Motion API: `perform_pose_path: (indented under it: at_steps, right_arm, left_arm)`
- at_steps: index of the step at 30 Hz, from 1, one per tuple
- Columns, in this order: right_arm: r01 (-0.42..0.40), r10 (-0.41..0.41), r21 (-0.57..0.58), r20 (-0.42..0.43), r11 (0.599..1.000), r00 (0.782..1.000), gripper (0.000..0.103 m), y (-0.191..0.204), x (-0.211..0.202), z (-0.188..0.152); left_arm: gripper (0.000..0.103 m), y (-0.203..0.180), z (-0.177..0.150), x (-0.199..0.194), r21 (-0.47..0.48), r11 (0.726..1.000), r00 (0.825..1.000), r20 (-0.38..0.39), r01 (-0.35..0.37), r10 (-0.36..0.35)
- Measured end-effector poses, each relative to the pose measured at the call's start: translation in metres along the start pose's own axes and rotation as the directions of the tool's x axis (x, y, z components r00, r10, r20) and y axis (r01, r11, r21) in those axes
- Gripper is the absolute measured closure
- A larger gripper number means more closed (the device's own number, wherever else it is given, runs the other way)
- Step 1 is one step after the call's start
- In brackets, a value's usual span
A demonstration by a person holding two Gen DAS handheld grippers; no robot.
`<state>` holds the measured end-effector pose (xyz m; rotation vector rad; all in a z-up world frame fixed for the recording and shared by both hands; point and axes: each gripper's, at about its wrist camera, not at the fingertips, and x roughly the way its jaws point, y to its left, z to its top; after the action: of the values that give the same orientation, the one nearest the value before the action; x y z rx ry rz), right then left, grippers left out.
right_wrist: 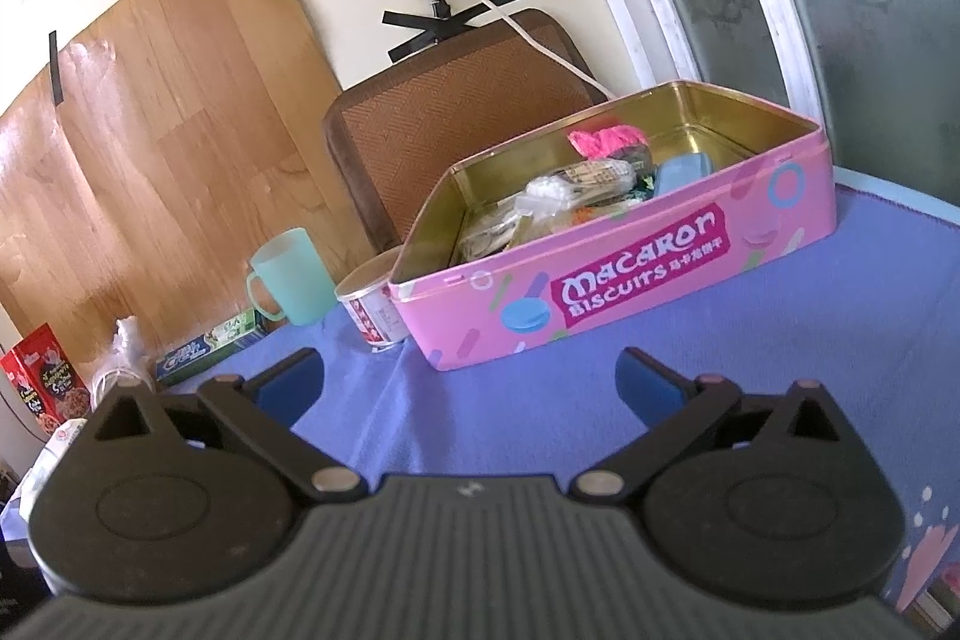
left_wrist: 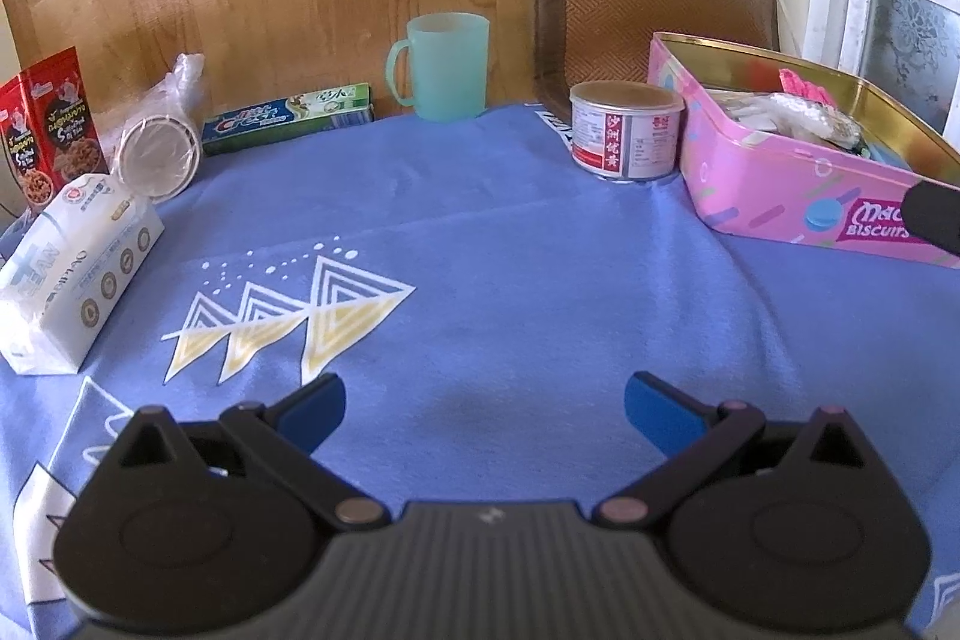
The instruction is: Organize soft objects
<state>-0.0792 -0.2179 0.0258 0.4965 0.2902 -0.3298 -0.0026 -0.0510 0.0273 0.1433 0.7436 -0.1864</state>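
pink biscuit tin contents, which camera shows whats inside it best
The right wrist view. It looks down into the open pink biscuit tin, showing the gold interior with a pink fluffy item, a blue item and clear wrapped packets. The left wrist view catches the tin at its right edge, side-on and cropped, so only the tops of the contents show.

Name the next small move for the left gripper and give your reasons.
Probably swing the left gripper toward the white tissue pack. Its jaws stand open and empty over the blue cloth, the pack looks like the nearest soft item still outside, and the pink biscuit tin already holds several soft items.
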Motion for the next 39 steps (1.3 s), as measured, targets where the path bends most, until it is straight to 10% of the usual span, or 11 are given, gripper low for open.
perform_pose_path:
  at_steps: [39]
  right_arm:
    - [0.01, -0.01, 0.021, 0.0, 1.0, 1.0, 0.0, -0.0032, -0.0025, -0.003]
  left_arm:
    - [0.0, -0.002, -0.0025, -0.0006, 0.039, 0.999, 1.0, 0.012, -0.019, 0.019]
